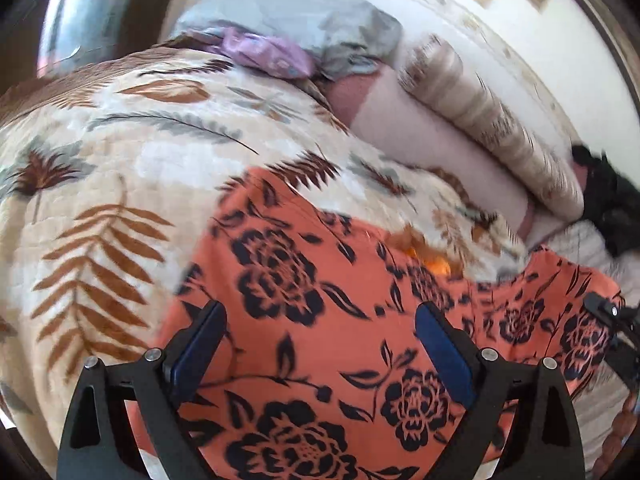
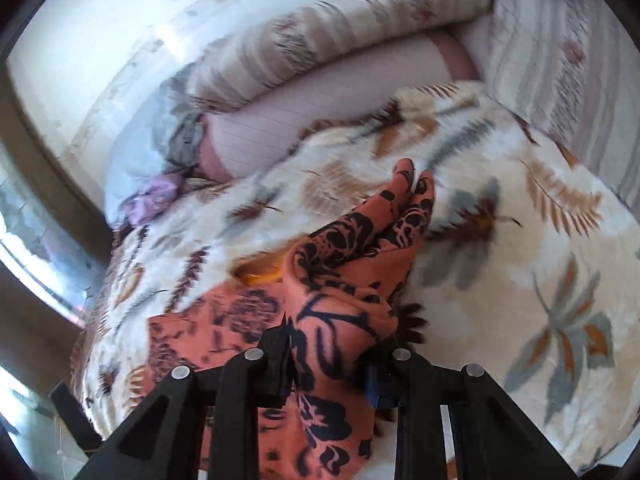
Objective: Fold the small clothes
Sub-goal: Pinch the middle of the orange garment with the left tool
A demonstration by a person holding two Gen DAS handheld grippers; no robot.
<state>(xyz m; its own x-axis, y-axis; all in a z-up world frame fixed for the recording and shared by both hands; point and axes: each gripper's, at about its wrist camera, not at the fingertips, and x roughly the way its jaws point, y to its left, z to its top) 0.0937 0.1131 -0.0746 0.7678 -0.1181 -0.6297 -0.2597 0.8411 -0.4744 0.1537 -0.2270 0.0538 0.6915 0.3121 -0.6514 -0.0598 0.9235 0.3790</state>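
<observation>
Left wrist view: a cream blanket point(image 1: 120, 152) printed with brown and grey fern leaves covers the bed ahead of the claw. Beyond it, further from the fingers, lie a pale pink cushion point(image 1: 432, 140), a striped rolled pillow point(image 1: 492, 120) and a heap of grey and lilac cloth point(image 1: 304, 36) against a white wall. Something black point(image 1: 608, 204) sits far off to the right. The orange garment point(image 1: 320, 280) with black flowers is spread flat on the blanket, directly under and ahead of the left gripper point(image 1: 320, 344). Its blue-padded fingers point(image 1: 444, 352) stand wide apart above the cloth, with nothing pinched between them. At the right edge a piece of the other tool shows over the garment.

Right wrist view: the same blanket point(image 2: 540, 280) fills the ground ahead and to the right, with the pink cushion point(image 2: 320, 116) and striped pillow point(image 2: 340, 36) beyond, and a bright window at far left. The picture is blurred. The right gripper point(image 2: 332, 360) is clamped on a bunched fold of the orange garment point(image 2: 360, 260), which rises out of the jaws and tapers forward, lifted off the blanket; the rest trails to the left below.
</observation>
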